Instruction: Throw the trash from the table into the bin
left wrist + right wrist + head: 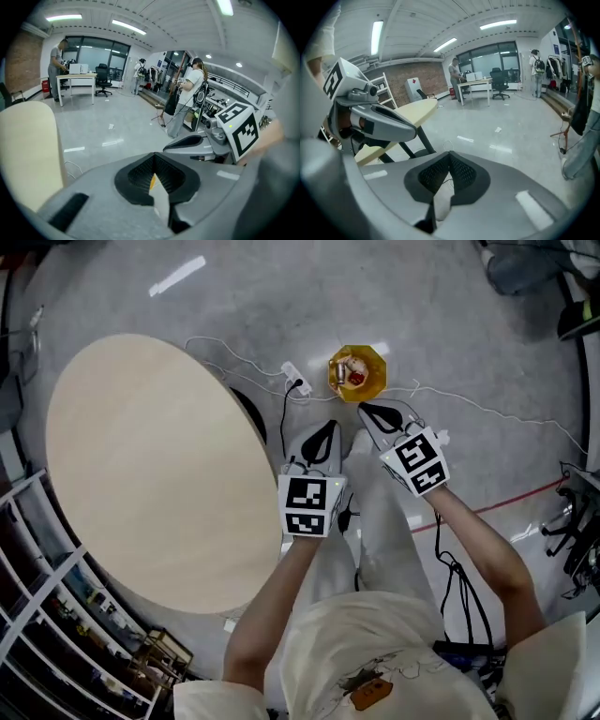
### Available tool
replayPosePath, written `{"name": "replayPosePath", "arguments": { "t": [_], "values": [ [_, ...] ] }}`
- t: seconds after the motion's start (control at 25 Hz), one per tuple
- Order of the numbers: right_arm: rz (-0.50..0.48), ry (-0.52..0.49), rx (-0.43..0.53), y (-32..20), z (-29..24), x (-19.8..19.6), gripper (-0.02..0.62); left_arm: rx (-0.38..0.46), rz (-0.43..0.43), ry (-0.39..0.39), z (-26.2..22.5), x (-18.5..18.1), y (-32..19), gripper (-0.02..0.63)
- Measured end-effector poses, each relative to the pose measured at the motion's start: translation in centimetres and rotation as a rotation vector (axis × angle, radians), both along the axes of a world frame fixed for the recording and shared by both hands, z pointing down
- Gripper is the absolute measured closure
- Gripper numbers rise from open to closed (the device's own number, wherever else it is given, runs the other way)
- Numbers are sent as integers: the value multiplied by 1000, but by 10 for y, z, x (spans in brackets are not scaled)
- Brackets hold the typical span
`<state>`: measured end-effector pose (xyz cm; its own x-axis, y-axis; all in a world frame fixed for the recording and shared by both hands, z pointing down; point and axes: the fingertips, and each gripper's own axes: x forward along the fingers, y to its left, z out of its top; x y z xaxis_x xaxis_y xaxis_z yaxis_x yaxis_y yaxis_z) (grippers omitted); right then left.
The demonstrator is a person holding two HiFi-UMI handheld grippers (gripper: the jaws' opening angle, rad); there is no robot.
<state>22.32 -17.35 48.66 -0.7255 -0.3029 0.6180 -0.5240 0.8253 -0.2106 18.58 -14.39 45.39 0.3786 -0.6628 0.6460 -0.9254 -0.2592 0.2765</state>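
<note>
We hold the left hand-held gripper (pixel 325 432) and the right hand-held gripper (pixel 373 413) side by side above our legs, each with its jaws pressed together and gripping nothing. The trash (pixel 352 371) (a red piece among pale bits, too small to name) lies inside the yellow bin (pixel 378 367) on the floor, just beyond the right hand-held gripper's tip. The round bench (pixel 150 474) stands at our left.
</note>
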Motion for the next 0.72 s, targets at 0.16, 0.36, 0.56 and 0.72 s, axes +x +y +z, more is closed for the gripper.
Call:
{"name": "replayPosePath", "arguments": {
  "t": [0.16, 0.36, 0.56, 0.72],
  "values": [
    [-43, -56, 49, 39, -68, -36, 588, 79, -27, 19, -70, -25, 45, 600],
    [-117, -143, 63, 103, -139, -83, 589, 148, -107, 43, -132, -61, 111, 600],
    [-255, -205, 78, 163, -181, -116, 589, 191, -176, 31, -159, -79, 168, 600],
    [-377, -222, 91, 217, -204, -138, 589, 186, -260, 25, -166, -95, 222, 600]
  ]
}}
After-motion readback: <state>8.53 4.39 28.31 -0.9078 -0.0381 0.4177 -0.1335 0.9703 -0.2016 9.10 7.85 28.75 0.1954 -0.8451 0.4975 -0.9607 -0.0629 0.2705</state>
